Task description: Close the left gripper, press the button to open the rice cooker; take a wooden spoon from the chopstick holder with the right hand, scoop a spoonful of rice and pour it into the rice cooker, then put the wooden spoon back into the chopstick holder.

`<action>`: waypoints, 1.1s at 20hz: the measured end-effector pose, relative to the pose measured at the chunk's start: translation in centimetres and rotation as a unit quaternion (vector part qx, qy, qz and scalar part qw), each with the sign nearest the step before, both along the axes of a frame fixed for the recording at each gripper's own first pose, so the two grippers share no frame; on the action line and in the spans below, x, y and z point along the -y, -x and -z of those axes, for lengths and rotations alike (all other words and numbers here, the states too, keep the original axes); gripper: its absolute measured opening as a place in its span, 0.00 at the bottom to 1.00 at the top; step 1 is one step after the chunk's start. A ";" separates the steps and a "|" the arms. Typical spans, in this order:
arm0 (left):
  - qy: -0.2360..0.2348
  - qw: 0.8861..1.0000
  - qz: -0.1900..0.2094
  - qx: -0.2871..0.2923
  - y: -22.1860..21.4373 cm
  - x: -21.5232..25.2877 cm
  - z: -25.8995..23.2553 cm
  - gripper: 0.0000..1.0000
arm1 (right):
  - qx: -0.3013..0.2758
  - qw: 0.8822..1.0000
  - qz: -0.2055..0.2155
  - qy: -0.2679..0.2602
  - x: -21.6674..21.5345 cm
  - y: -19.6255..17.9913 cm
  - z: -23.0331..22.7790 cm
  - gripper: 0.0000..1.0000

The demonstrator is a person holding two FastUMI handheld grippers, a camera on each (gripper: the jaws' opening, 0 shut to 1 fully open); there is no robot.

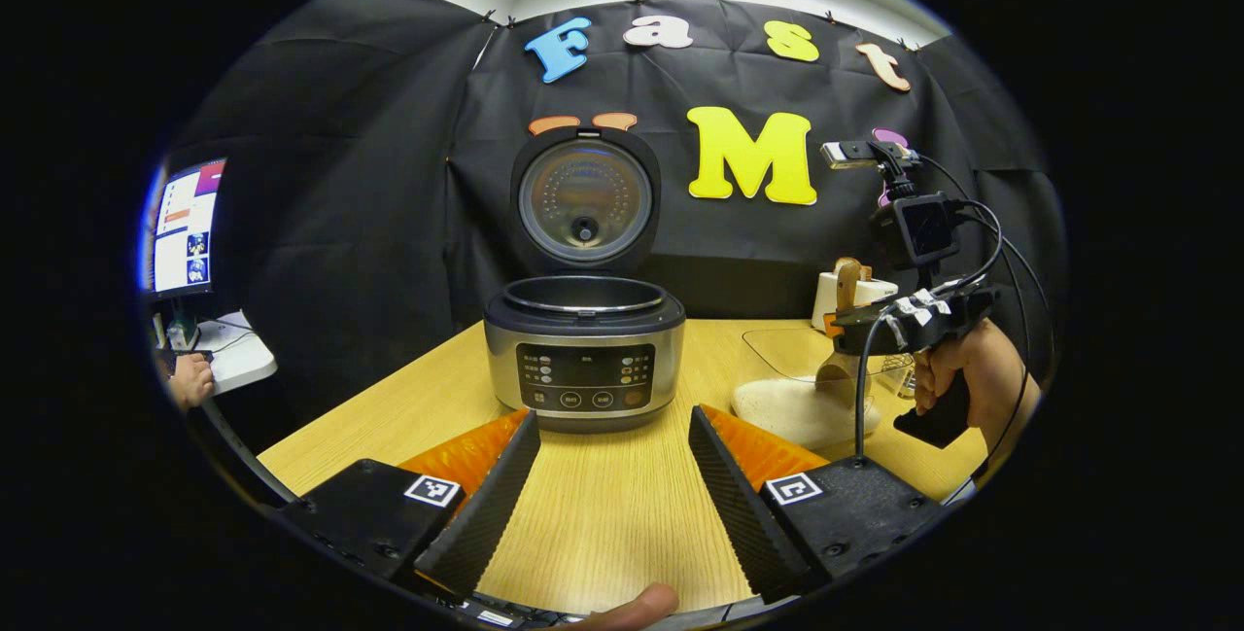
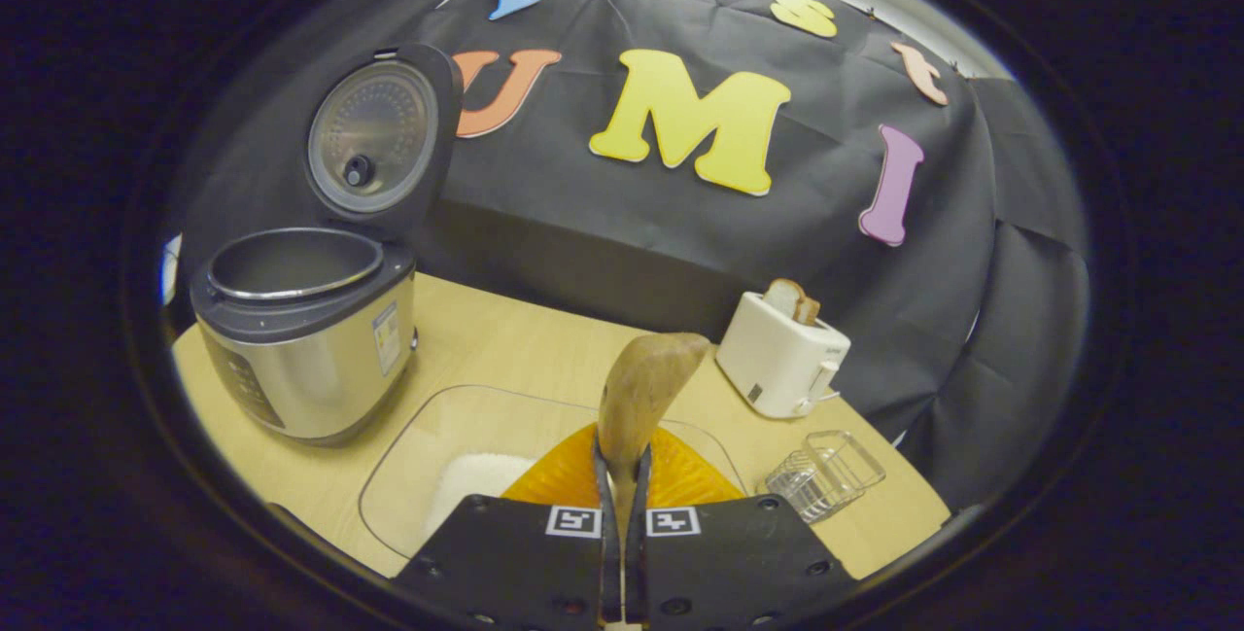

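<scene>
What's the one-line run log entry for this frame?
silver rice cooker: lid open | left gripper: open, idle | right gripper: shut on wooden spoon | spoon over clear rice tray

Even overhead light, sharp centre, fisheye bending and dimming toward edges.

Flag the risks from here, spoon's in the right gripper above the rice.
1. The right gripper pinches the wooden spoon low on its handle, so the bowl may swing and spill once loaded.
2. The rice lies in a shallow clear tray; scooping could push grains over its rim.
3. The rice cooker stands across bare table; grains may drop in transit.
</scene>
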State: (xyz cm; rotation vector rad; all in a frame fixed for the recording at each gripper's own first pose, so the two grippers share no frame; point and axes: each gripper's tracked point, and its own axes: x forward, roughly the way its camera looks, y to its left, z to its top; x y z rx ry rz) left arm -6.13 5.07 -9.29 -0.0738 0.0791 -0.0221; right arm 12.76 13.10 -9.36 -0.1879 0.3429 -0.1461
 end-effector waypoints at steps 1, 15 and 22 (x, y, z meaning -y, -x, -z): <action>0.000 1.000 0.001 0.000 0.0 0.0 -0.1 0.98 | -0.002 1.000 0.005 -0.014 -0.1 0.1 0.0 0.02; 0.006 1.000 0.014 -0.003 -0.1 1.2 0.0 0.98 | -0.031 0.960 0.051 -0.274 0.6 1.4 1.0 0.02; 0.010 1.000 0.018 -0.008 -0.2 1.3 0.4 0.98 | -0.078 0.895 0.037 -0.437 0.7 0.5 2.2 0.02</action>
